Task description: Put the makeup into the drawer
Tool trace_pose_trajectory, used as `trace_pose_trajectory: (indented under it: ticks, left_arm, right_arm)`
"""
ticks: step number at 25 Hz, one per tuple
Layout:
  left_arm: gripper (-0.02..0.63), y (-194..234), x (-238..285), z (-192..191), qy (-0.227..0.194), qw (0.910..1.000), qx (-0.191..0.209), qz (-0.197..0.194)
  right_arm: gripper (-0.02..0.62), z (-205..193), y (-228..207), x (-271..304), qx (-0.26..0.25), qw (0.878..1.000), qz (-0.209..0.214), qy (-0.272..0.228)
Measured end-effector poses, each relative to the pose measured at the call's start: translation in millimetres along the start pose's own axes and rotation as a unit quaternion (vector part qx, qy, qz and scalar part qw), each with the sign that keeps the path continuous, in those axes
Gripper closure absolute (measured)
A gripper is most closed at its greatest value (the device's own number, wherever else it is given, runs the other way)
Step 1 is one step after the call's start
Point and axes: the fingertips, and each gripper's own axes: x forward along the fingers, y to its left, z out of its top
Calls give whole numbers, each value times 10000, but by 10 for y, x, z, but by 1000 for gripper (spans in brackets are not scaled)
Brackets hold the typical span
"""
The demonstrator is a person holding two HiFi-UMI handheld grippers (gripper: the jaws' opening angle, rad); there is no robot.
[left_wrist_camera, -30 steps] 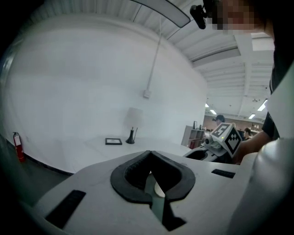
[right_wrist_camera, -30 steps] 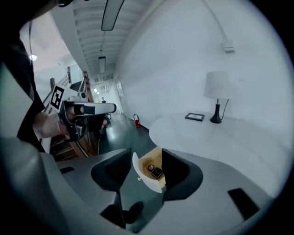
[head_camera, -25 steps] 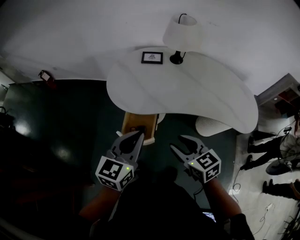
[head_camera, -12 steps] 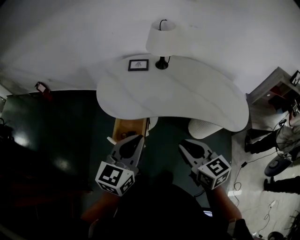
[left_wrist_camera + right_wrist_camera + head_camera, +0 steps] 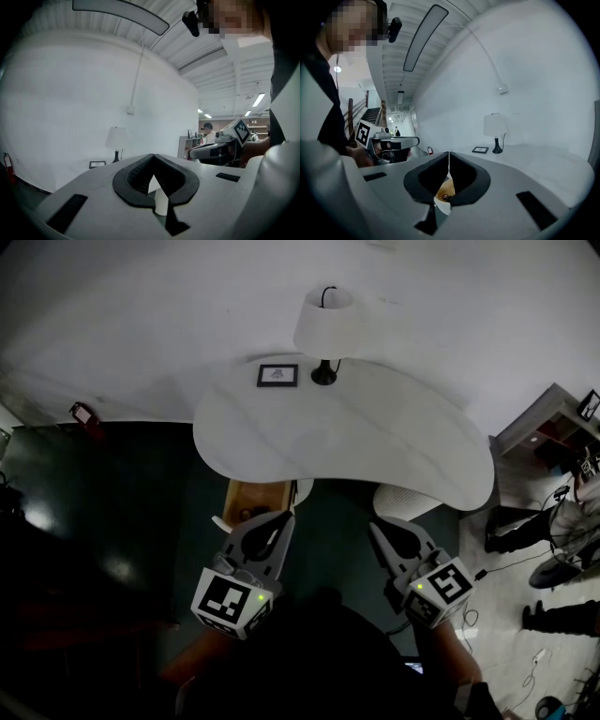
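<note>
A red fire extinguisher [image 5: 82,415] stands at the far left against the white wall, beside a dark green floor [image 5: 122,493]. The left gripper [image 5: 284,518], held low in front of the person, has its jaws together with nothing between them, its tip just beside the near right corner of the drawer [image 5: 265,493]. This wooden drawer is pulled out from under the front edge of a curved white table [image 5: 375,437], and a small dark item that appears to be the makeup [image 5: 249,516] lies inside it, touched by neither gripper. A small picture frame [image 5: 277,375] and a white-shaded lamp [image 5: 323,324] stand side by side at the back of the table, near the wall. The right gripper [image 5: 378,529] is held level with the left and well apart from it; its jaws have just been closing and now meet on nothing. Beyond its tip, a white ribbed object [image 5: 408,502] sits partly under the table's edge. At the far right, a shelf unit [image 5: 553,423] stands against the wall and people [image 5: 562,521] stand on a paler floor.
</note>
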Motion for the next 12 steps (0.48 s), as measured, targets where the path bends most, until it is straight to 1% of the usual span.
trace_pose_trajectory:
  ticks: [5,7,10,12]
  left_arm:
    - [597,12,37,54,-46,9999,-19,-89]
    - [596,2,29,84,-38,9999,43,-156]
    - [595,37,-2,166,-74,9998,162,-113]
    - [596,69,-36,183,-79,9999,109,-52]
  right_arm:
    - [578,83,73,10,-119,9999,-8,-78]
    - [578,94,108,23,-131,9999,-14,-77]
    - [578,118,147,66,-89,9999,20,-119]
    - [578,137,167,84,-82,9998,20,-159]
